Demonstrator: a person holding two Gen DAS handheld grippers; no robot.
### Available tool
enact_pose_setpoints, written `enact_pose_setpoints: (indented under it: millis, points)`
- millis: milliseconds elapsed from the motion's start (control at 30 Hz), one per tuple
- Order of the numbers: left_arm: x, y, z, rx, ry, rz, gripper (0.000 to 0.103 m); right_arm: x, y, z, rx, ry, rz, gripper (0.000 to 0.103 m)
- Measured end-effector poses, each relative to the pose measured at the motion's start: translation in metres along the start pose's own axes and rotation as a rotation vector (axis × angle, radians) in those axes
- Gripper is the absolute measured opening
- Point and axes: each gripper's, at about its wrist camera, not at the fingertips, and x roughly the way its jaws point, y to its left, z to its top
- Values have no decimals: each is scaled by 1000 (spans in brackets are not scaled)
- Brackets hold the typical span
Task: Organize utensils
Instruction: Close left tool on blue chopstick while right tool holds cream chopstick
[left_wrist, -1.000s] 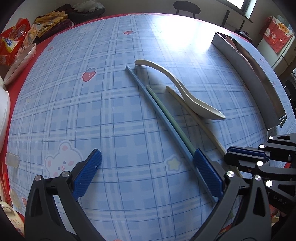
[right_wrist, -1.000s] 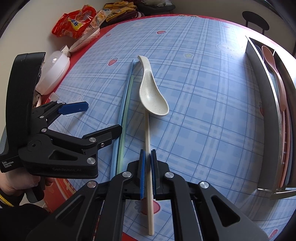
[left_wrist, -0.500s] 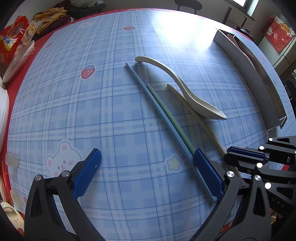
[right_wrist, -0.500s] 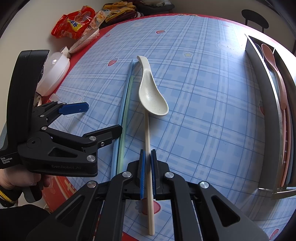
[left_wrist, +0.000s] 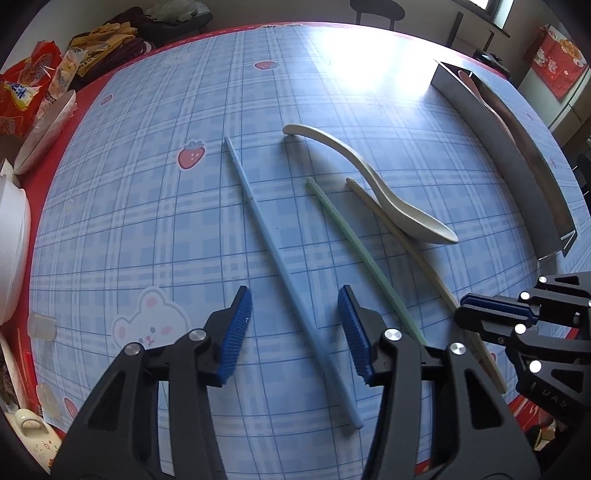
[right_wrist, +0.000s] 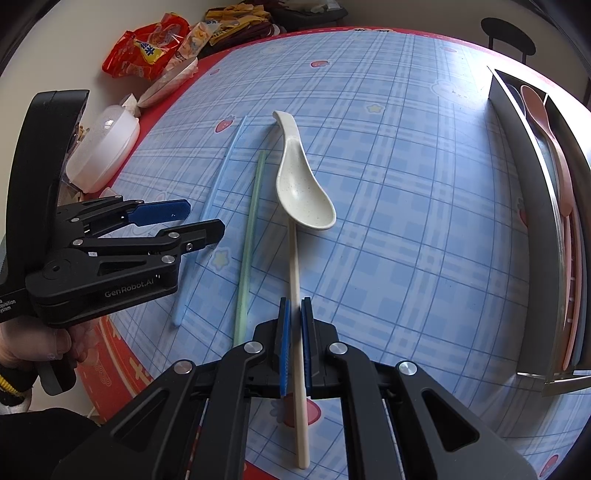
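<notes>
A blue chopstick (left_wrist: 275, 258), a green chopstick (left_wrist: 354, 247), a cream chopstick (left_wrist: 410, 251) and a cream soup spoon (left_wrist: 373, 184) lie on the checked tablecloth. My left gripper (left_wrist: 295, 332) is open, its jaws on either side of the blue chopstick near its close end, not gripping. My right gripper (right_wrist: 295, 343) is shut on the cream chopstick (right_wrist: 293, 266), whose far tip runs under the spoon (right_wrist: 301, 184). The blue chopstick (right_wrist: 218, 173) and the green one (right_wrist: 251, 229) lie to its left.
A steel utensil tray (right_wrist: 524, 206) stands along the right with a pink spoon (right_wrist: 546, 133) inside; it shows in the left wrist view (left_wrist: 517, 155) too. Snack bags (right_wrist: 151, 48), a white lidded container (right_wrist: 103, 151) and a bowl (left_wrist: 44, 133) crowd the far left table edge.
My left gripper has shifted so the blue chopstick now lies between its jaws, which have narrowed. The blue chopstick has swung away from the green one. My right gripper stays shut on the cream chopstick.
</notes>
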Motion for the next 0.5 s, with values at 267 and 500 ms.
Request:
enact_pose_setpoints:
  millis: [267,500]
  points:
    - [1,-2,4,22,-12,27,41,0,0,-1,-6,0,-7,7]
    - [-5,19,-9,-36,-7,-55,11,1,5,-1,-29,3,-29,7]
